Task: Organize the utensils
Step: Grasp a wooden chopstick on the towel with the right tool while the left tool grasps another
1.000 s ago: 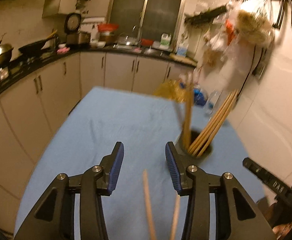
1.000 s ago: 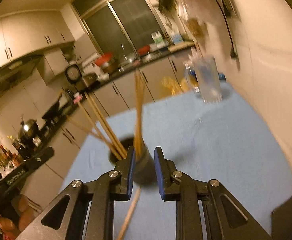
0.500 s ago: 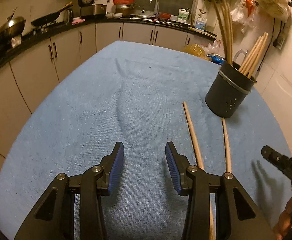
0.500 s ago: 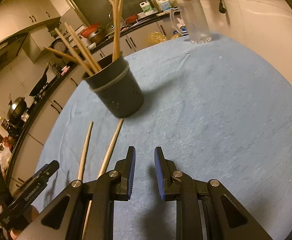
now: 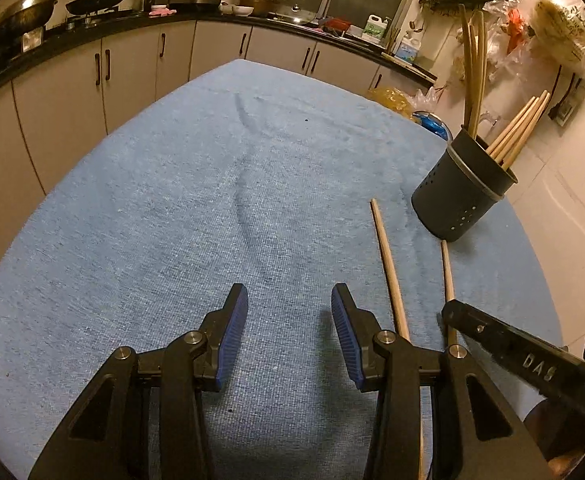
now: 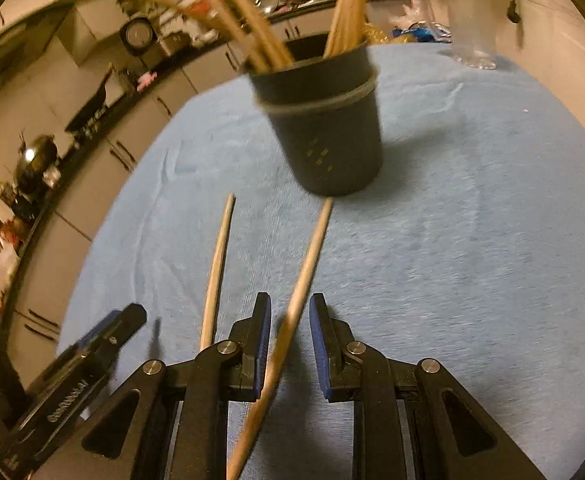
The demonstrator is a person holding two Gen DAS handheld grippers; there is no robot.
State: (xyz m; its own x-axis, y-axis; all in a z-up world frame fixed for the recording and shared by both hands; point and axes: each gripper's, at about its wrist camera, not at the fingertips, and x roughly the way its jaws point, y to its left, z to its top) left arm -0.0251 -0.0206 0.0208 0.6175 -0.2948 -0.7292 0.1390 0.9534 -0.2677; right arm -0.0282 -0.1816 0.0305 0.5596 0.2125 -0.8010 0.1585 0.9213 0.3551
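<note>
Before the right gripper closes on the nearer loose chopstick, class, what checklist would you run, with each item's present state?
1. Right gripper jaws apart: ok, the blue pads stand off the stick.
2. Nearer chopstick lies in the gap between them: ok, though the view is blurred.
3. Second chopstick outside the jaws: ok, it lies apart to the left.
4. Dark utensil holder upright with room at the mouth: ok, sticks lean to the sides.
5. Left gripper clear: ok, open over bare blue cloth, holding nothing.
6. Pads low enough to grasp: cannot tell.
</note>
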